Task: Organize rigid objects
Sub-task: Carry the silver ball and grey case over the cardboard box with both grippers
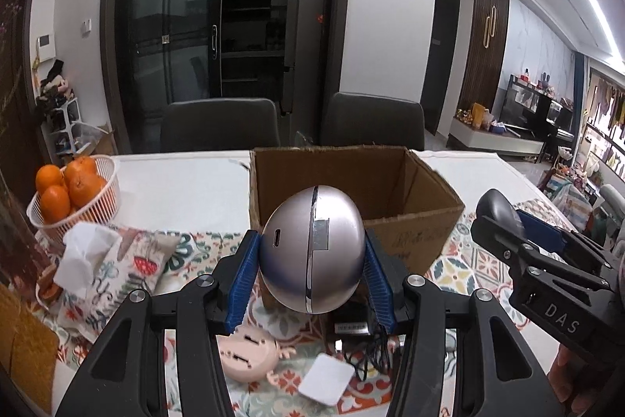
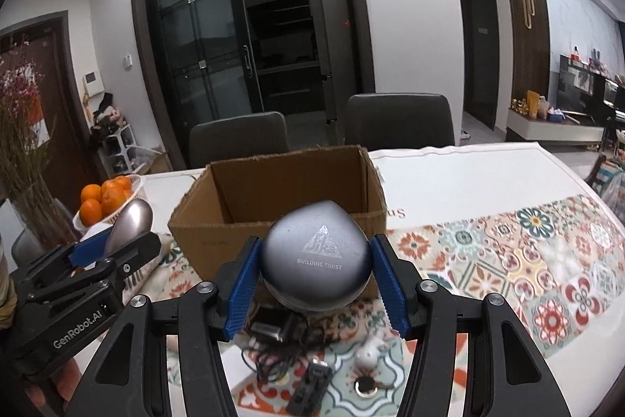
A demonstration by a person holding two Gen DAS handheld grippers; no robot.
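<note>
My left gripper [image 1: 310, 278] is shut on a silver-pink egg-shaped case [image 1: 312, 249] and holds it above the table, in front of an open cardboard box [image 1: 394, 221]. My right gripper [image 2: 314, 284] is shut on a grey rounded case [image 2: 316, 264] marked "BUILDING TRUST", held just before the same box [image 2: 218, 233]. Each gripper shows in the other's view: the right one [image 1: 504, 217] at right, the left one [image 2: 125, 237] at left. The box interior looks empty where visible.
On the patterned tablecloth [image 2: 547, 260] below lie a pink socket-like item [image 1: 246, 354], a white pad [image 1: 326, 378], a black adapter with tangled cable [image 1: 359, 339], a small white figurine [image 2: 369, 352] and a black clip [image 2: 308, 387]. A basket of oranges [image 1: 74, 194] and a tissue pouch [image 1: 105, 260] sit left. Two chairs stand behind the table.
</note>
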